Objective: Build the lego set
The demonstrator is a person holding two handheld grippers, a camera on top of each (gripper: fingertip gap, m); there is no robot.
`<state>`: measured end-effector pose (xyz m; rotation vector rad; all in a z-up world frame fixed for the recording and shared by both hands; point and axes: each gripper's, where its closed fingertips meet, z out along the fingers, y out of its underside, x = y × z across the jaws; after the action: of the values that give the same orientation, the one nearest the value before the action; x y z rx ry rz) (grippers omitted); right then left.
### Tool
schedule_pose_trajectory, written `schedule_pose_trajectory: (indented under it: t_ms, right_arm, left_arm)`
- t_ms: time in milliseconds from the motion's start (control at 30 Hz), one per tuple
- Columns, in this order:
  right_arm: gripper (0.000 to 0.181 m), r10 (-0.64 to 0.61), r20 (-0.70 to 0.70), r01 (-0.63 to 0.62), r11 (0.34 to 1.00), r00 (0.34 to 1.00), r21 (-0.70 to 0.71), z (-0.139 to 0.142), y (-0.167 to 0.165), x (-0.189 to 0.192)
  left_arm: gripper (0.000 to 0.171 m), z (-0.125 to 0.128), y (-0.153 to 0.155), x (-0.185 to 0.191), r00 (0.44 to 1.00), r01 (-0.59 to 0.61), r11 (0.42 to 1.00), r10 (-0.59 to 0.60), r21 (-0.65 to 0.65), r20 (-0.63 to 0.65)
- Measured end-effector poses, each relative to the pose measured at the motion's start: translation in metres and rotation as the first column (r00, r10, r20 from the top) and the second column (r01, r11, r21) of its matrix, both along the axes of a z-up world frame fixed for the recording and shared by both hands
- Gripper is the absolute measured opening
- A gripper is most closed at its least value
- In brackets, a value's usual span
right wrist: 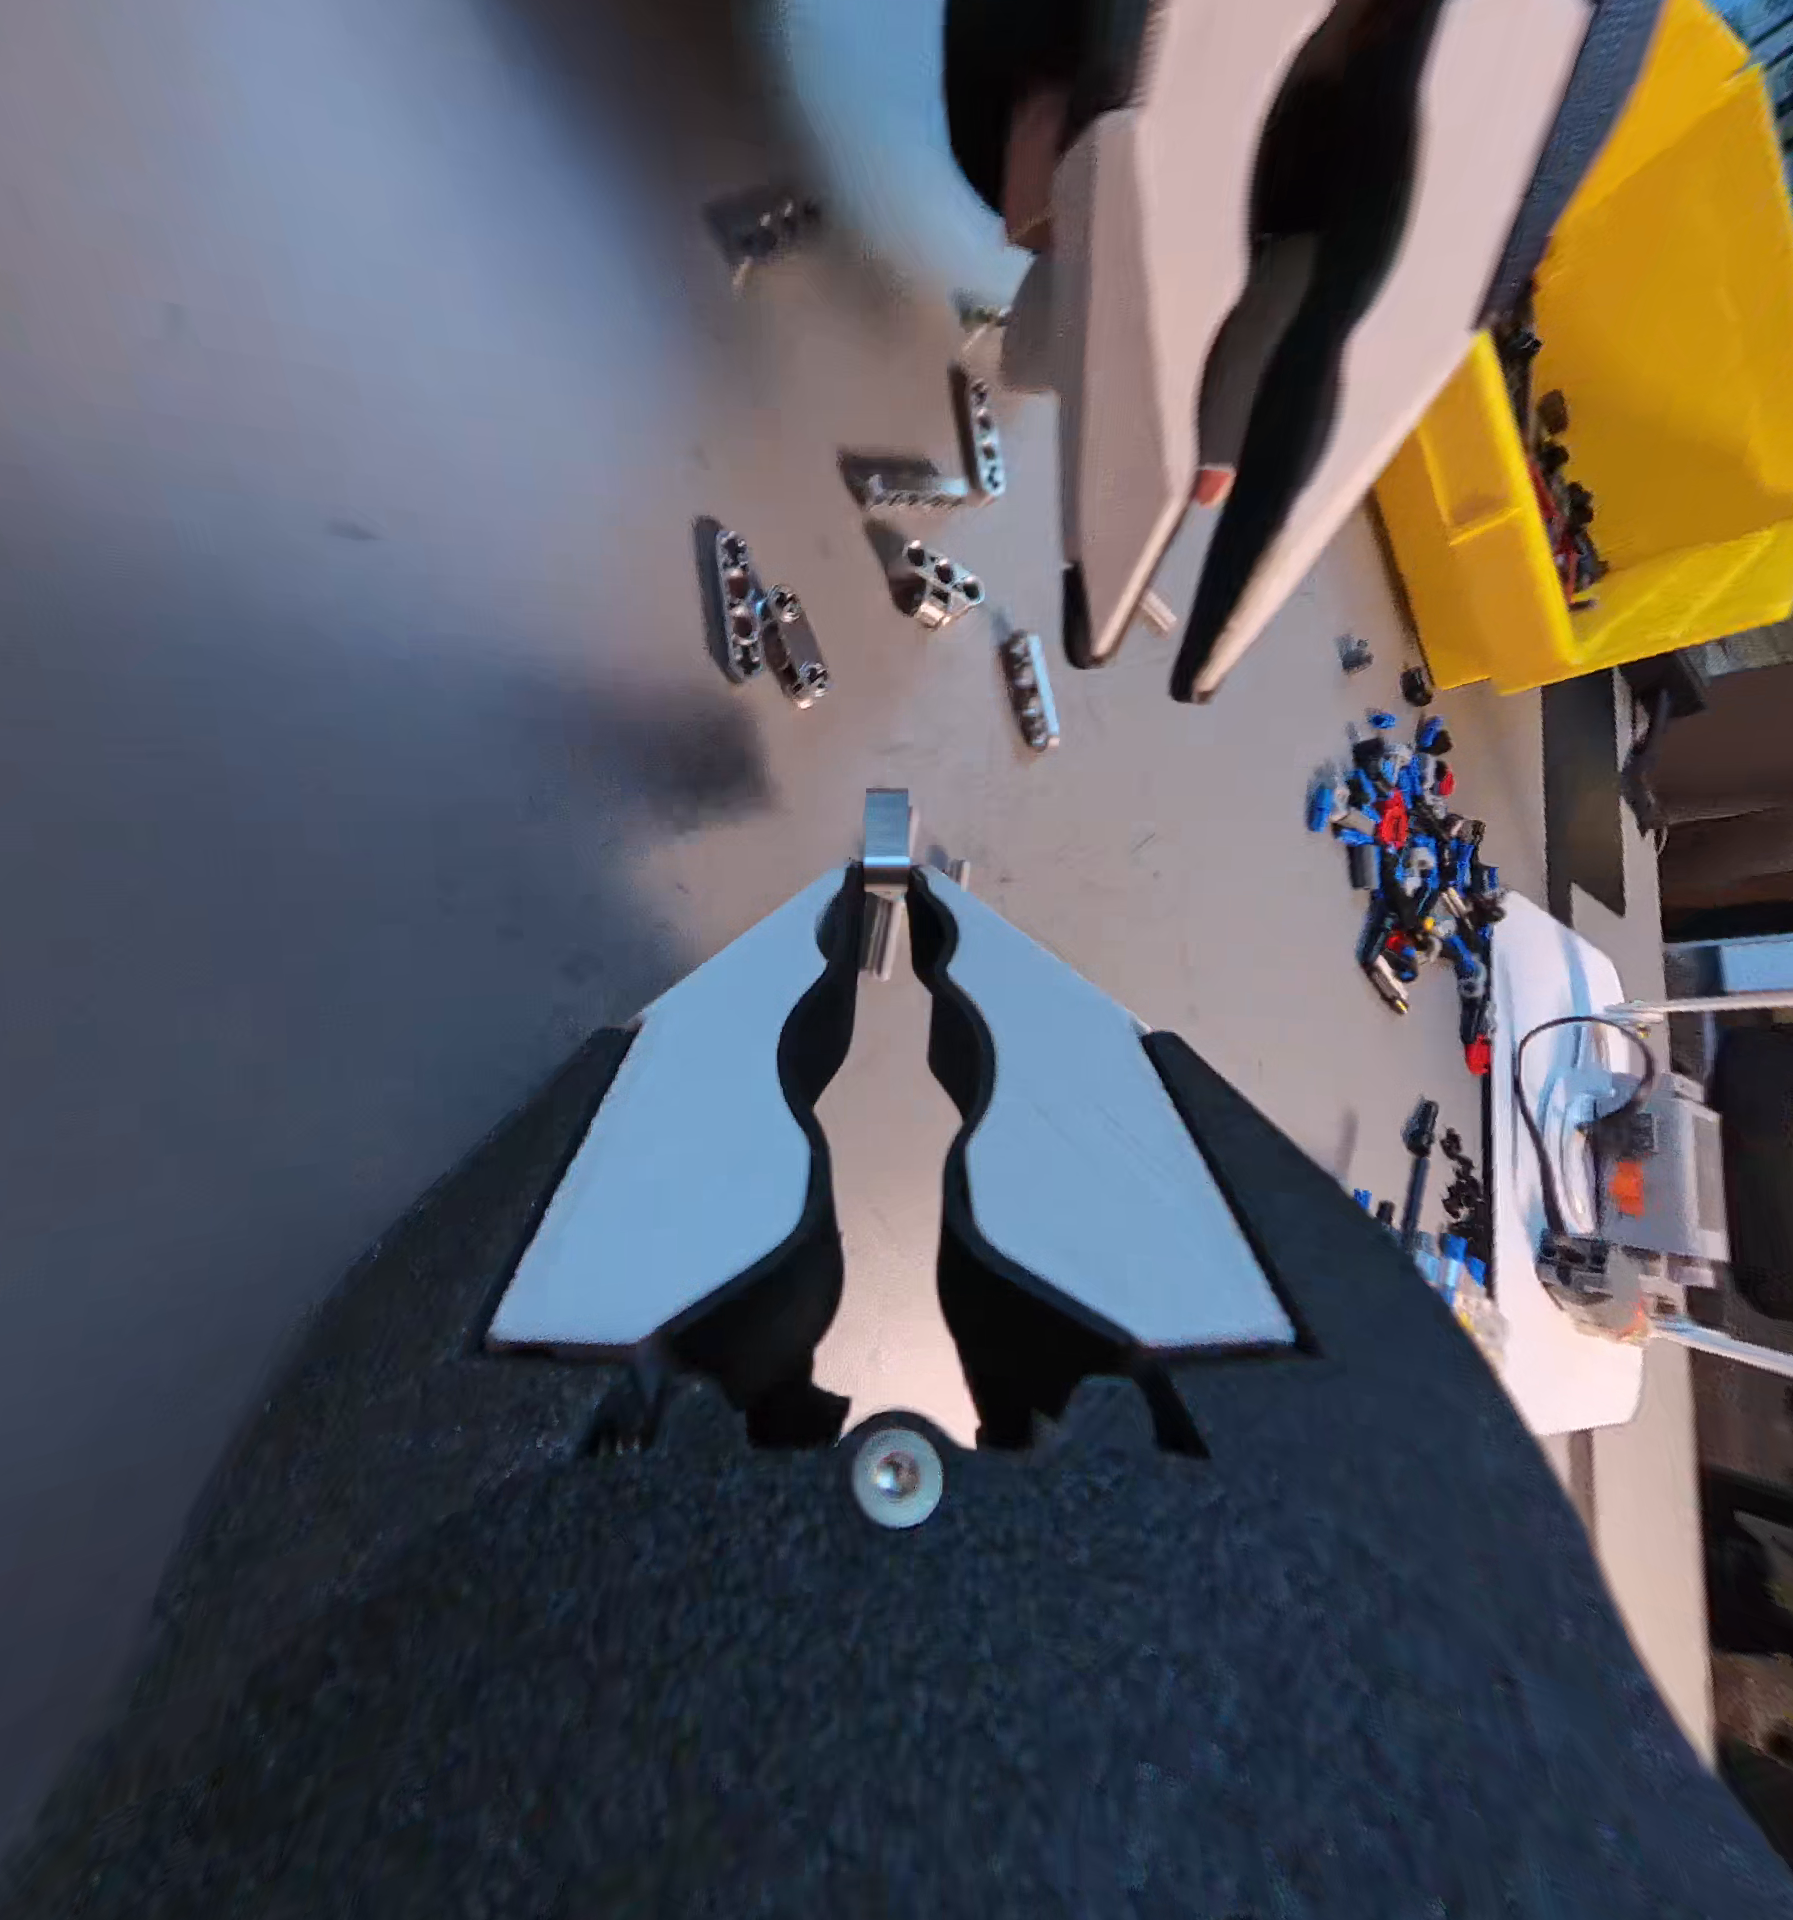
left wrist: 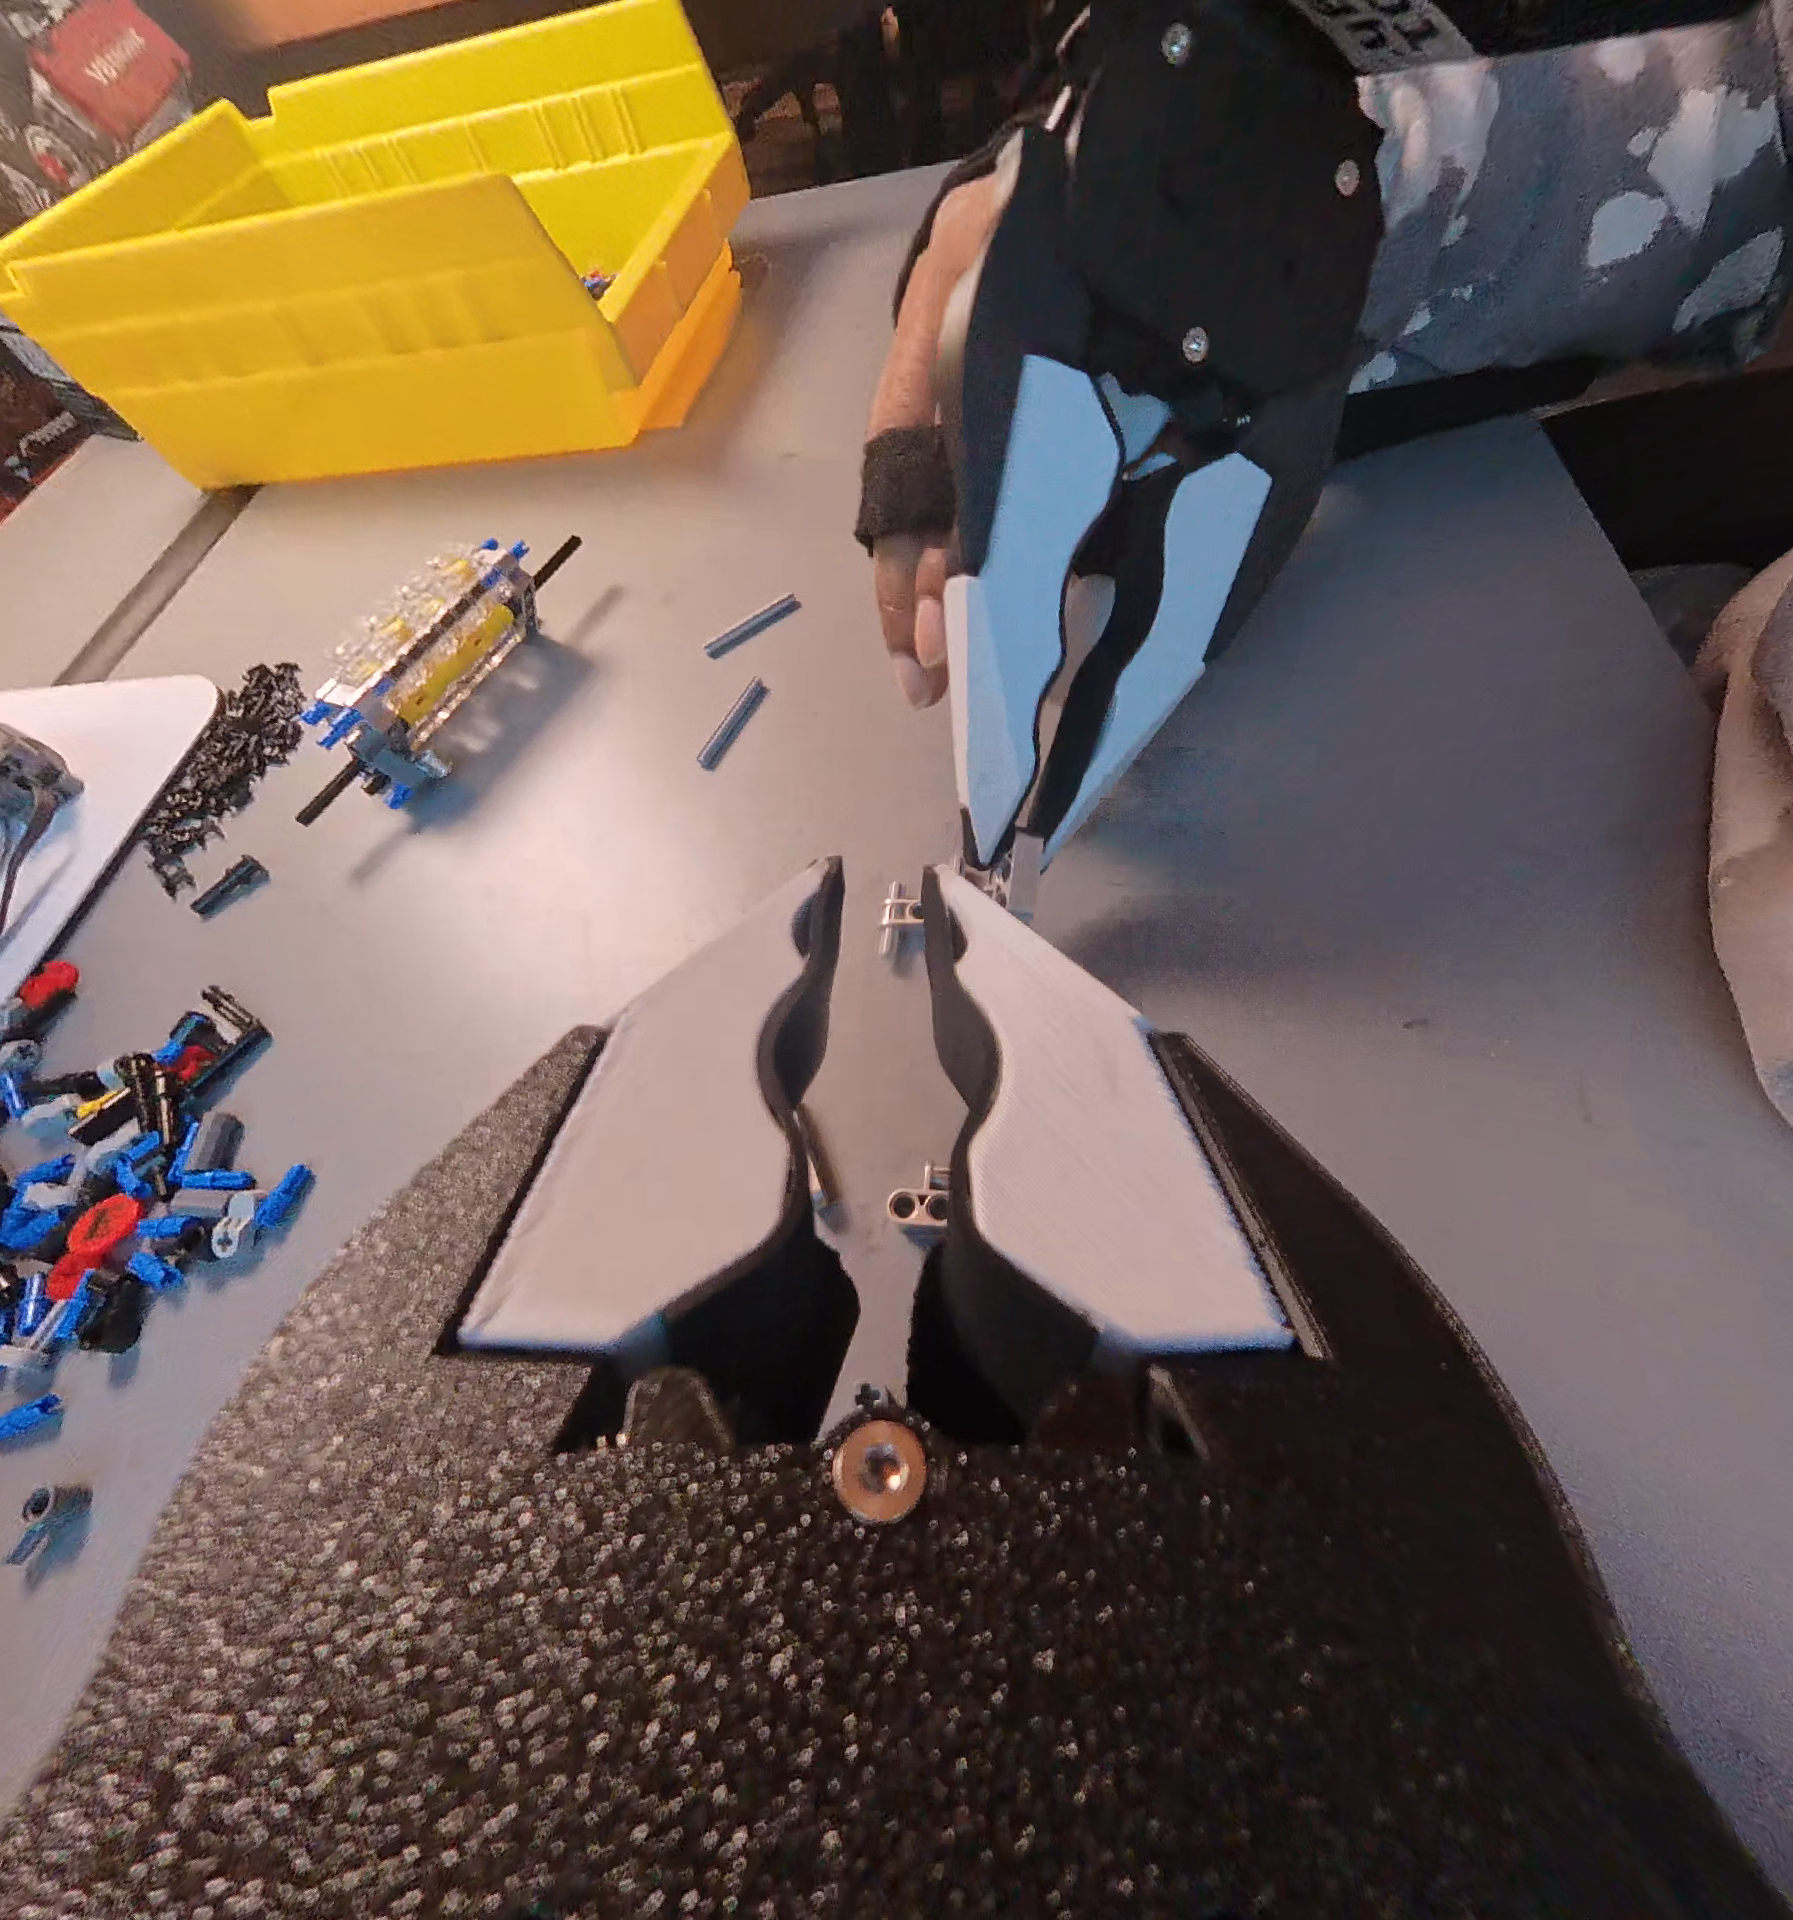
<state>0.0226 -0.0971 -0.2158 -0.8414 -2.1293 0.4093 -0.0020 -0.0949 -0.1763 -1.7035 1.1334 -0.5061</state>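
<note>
Left half of grey table (right wrist: 248, 520) smeared by motion blur. Yellow bin (right wrist: 1650, 447) cut off at right edge (contents too small to identify). Pile of blue, black and red pieces (left wrist: 71, 1195) clipped at left edge.

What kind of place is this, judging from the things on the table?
Probably a hobby or workshop table for building with toy construction parts: a yellow parts bin, a loose pile of small blue, black and red pieces, and a partly built model lie on the grey table.

A plain grey table (left wrist: 1391, 935) fills the scene under mixed warm and cool light. Pale, rumpled fabric (left wrist: 1785, 883) lies past its right edge; dark printed boxes (left wrist: 40, 94) stand at far left.
</note>
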Motion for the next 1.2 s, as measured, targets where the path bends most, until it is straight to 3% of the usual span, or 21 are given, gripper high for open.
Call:
schedule_pose_trajectory:
  t_ms: [100,200,300,433,533,733,1200]
  right_arm:
    - [0.006,0.017,0.059,-0.022,0.995,0.998,0.098,-0.015,0.000,0.002]
    - [0.008,0.014,0.065,-0.020,0.994,0.998,0.104,-0.015,-0.001,0.003]
    - [0.022,0.032,0.072,-0.030,0.999,0.997,-0.022,-0.012,-0.011,0.007]
    - [0.022,0.019,0.059,-0.007,0.980,0.998,-0.198,-0.001,-0.015,0.011]
    - [0.018,-0.004,0.081,0.024,0.971,0.997,-0.240,-0.002,-0.011,0.013]
    - [0.011,-0.018,0.138,0.047,0.976,0.990,-0.211,-0.018,-0.012,0.011]
    - [0.007,-0.097,0.136,0.124,0.971,0.986,-0.202,-0.019,-0.001,0.005]
  left_arm:
    - [0.013,-0.009,0.000,0.001,0.999,0.001,1.000,-0.001,-0.007,-0.042]
    - [0.013,-0.017,-0.001,0.003,0.996,0.005,1.000,-0.007,-0.014,-0.088]
    - [0.013,-0.019,0.000,0.001,0.996,-0.002,1.000,0.000,-0.021,-0.092]
    - [0.012,-0.017,0.003,-0.003,0.996,-0.025,0.999,0.023,-0.028,-0.081]
    - [0.012,-0.017,0.006,-0.006,0.996,-0.040,0.999,0.037,-0.034,-0.079]
    - [0.012,-0.019,0.008,-0.009,0.995,-0.058,0.997,0.054,-0.045,-0.082]
    - [0.011,-0.018,0.010,-0.013,0.994,-0.079,0.995,0.074,-0.053,-0.080]
